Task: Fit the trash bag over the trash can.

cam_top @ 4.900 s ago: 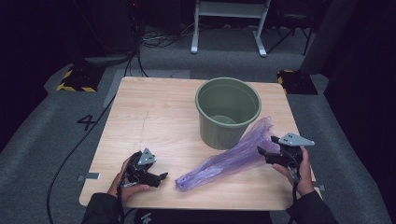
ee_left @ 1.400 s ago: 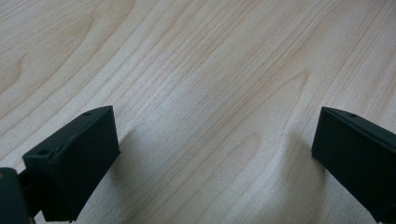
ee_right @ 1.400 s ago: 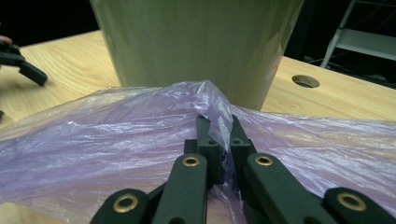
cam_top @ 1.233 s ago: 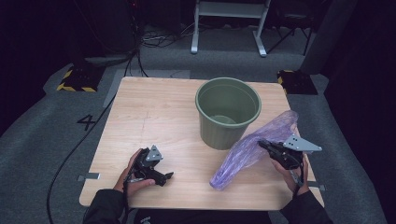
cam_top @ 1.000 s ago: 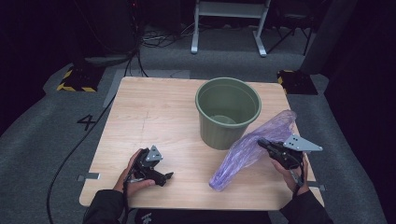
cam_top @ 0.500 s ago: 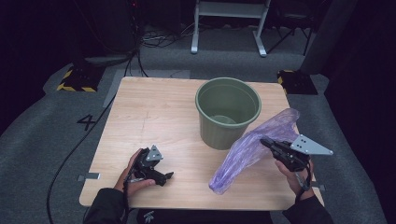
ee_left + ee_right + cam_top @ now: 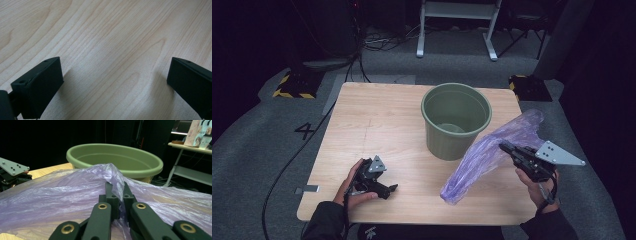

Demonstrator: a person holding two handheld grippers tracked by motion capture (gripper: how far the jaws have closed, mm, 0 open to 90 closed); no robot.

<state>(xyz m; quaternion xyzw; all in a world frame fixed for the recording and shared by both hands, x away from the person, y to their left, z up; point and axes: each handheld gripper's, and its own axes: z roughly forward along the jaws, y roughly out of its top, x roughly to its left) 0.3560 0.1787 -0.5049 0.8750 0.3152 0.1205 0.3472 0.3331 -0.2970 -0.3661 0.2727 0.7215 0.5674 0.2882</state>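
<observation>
A purple plastic bag [image 7: 484,155] hangs stretched from my right gripper [image 7: 506,147], which is shut on its edge; its lower end touches the table near the front. In the right gripper view the jaws pinch a fold of the purple plastic bag [image 7: 62,192] in front of the green bucket [image 7: 115,157]. The green bucket [image 7: 456,120] stands upright at the middle of the table, just left of the bag. My left gripper [image 7: 391,189] rests low over the table's front left, open, with bare wood between its fingers [image 7: 37,87].
The wooden table [image 7: 372,125] has free room on its left half. A white-legged stand [image 7: 457,30] and cables lie on the floor behind. A yellow-black striped block [image 7: 292,85] sits off the table's left corner.
My right gripper has lifted the bag and drawn it right and toward the front, so the bag hangs steeper. The left gripper has stayed put.
</observation>
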